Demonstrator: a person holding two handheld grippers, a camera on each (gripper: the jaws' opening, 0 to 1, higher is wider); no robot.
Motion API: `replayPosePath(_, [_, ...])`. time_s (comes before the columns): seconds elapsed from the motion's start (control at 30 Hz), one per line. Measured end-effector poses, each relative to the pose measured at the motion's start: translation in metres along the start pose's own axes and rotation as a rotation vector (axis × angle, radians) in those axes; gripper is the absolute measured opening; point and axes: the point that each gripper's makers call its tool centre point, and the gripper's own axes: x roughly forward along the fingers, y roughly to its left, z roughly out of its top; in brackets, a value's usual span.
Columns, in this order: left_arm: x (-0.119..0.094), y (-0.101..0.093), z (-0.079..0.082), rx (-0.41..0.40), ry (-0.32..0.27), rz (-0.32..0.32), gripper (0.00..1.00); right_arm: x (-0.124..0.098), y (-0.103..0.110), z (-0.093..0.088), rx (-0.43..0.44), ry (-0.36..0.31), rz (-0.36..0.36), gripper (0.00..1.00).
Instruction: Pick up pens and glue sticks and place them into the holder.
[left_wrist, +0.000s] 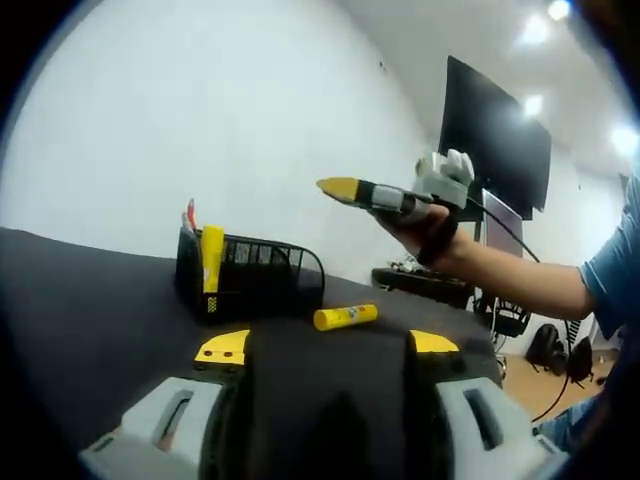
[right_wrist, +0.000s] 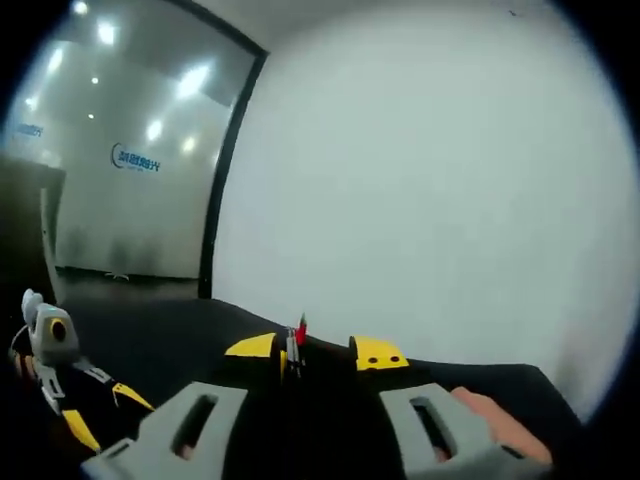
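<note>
A black mesh holder (left_wrist: 255, 278) stands on the dark table with a yellow glue stick (left_wrist: 212, 258) and a red-tipped pen (left_wrist: 190, 214) upright in it. Another yellow glue stick (left_wrist: 345, 317) lies on the table just right of the holder. My left gripper (left_wrist: 327, 346) is low in front of them, jaws wide open and empty. A hand holds my right gripper (left_wrist: 338, 187) in the air up and to the right of the holder, with nothing visible in it. In the right gripper view, my right gripper (right_wrist: 315, 349) has its jaws partly apart, and the pen's red tip (right_wrist: 301, 328) shows in the gap.
The black table (left_wrist: 90, 310) runs left and toward me. A white wall stands behind it. A dark screen (left_wrist: 495, 140), a desk and bags sit at the far right. A person's forearm (left_wrist: 520, 275) reaches in from the right. The left gripper (right_wrist: 45, 345) shows at lower left.
</note>
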Motion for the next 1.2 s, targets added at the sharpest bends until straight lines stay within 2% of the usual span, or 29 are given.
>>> replayPosePath(0.3, [0.001,0.000,-0.005,0.013,0.025,0.005,0.56,-0.042,-0.031,-0.031,0.065,0.032,-0.070,0.26])
replayPosePath(0.5, [0.002,0.000,-0.005,0.007,0.041,0.006,0.56,-0.073,-0.050,-0.061,0.111,0.056,-0.135,0.26])
replayPosePath(0.67, [0.011,-0.012,-0.015,0.071,0.115,-0.019,0.57,-0.092,-0.063,-0.082,0.157,0.062,-0.191,0.26])
replayPosePath(1.0, [0.042,-0.026,-0.013,0.138,0.182,-0.055,0.57,-0.106,-0.081,-0.116,0.238,0.082,-0.270,0.26])
replayPosePath(1.07, [0.047,-0.027,-0.013,0.156,0.200,-0.060,0.57,-0.109,-0.081,-0.122,0.229,0.087,-0.290,0.26])
replayPosePath(1.1, [0.048,-0.028,-0.013,0.159,0.204,-0.060,0.56,-0.109,-0.082,-0.119,0.223,0.096,-0.295,0.25])
replayPosePath(1.13, [0.050,-0.027,-0.011,0.167,0.210,-0.062,0.55,-0.109,-0.085,-0.112,0.208,0.052,-0.304,0.25])
replayPosePath(1.2, [0.054,-0.026,-0.011,0.184,0.215,-0.069,0.54,-0.109,-0.085,-0.116,0.209,0.076,-0.305,0.25])
